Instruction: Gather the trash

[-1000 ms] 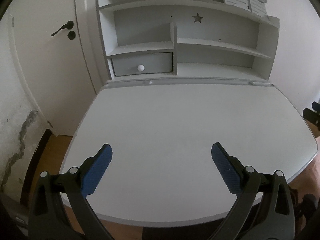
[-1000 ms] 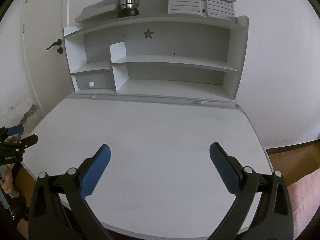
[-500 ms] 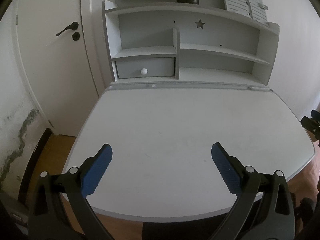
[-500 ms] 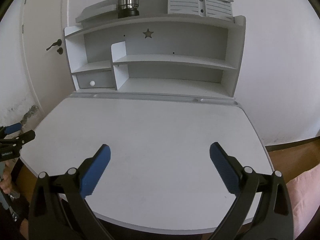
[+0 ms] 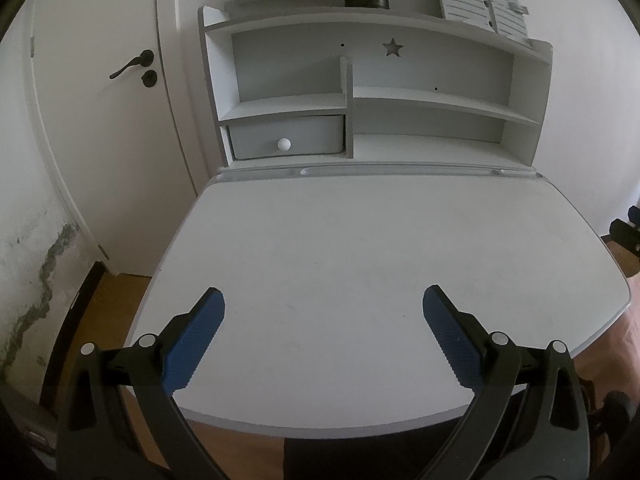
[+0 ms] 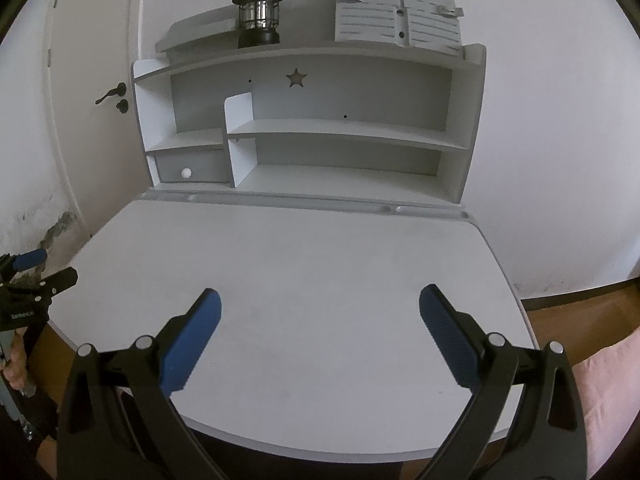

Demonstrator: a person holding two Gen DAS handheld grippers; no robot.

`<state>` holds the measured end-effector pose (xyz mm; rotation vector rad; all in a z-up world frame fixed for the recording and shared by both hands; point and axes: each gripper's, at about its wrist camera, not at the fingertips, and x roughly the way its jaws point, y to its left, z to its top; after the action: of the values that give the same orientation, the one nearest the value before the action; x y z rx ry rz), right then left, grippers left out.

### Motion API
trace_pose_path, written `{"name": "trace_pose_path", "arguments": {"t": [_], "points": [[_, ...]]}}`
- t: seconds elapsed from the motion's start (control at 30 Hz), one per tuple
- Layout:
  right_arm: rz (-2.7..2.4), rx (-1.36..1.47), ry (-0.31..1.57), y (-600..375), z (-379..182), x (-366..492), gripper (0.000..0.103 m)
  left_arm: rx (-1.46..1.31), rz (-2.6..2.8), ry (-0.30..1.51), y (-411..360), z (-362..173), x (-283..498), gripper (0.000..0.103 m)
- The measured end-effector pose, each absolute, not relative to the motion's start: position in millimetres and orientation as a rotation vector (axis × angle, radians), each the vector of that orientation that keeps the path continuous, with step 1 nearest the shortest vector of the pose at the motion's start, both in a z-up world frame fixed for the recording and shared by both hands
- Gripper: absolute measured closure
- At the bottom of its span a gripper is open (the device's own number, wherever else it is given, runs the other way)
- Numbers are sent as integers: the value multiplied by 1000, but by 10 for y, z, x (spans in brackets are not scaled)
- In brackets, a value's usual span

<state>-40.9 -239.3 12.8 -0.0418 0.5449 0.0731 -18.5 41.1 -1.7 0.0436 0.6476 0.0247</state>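
Note:
No trash shows in either view. My left gripper (image 5: 323, 300) is open and empty, held above the front part of the white desk (image 5: 360, 240). My right gripper (image 6: 320, 300) is open and empty too, above the same desk (image 6: 304, 264). The left gripper also shows at the left edge of the right wrist view (image 6: 28, 280). A bit of the right gripper shows at the right edge of the left wrist view (image 5: 628, 232).
A white shelf unit (image 5: 360, 96) stands at the desk's back, with a small drawer (image 5: 286, 140). A black lantern (image 6: 259, 16) and a slatted grey piece (image 6: 396, 20) sit on top. A white door (image 5: 100, 100) is to the left. Wooden floor (image 6: 580, 316) lies right.
Both grippers have drawn back and tilted up a little, so the shelf unit and door show more fully. Both stay open and empty.

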Motion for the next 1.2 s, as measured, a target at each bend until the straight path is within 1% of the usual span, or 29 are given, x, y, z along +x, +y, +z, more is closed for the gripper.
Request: {"name": "trace_pose_path", "arguments": {"t": [0.4,1.2], "points": [[65,-26,542,-2473,168,-467,7,58,9,638,296,0,-251,7],[81,-63,569,-2423,123,-457,7,52,30,657,352,-52,-204,7]]}}
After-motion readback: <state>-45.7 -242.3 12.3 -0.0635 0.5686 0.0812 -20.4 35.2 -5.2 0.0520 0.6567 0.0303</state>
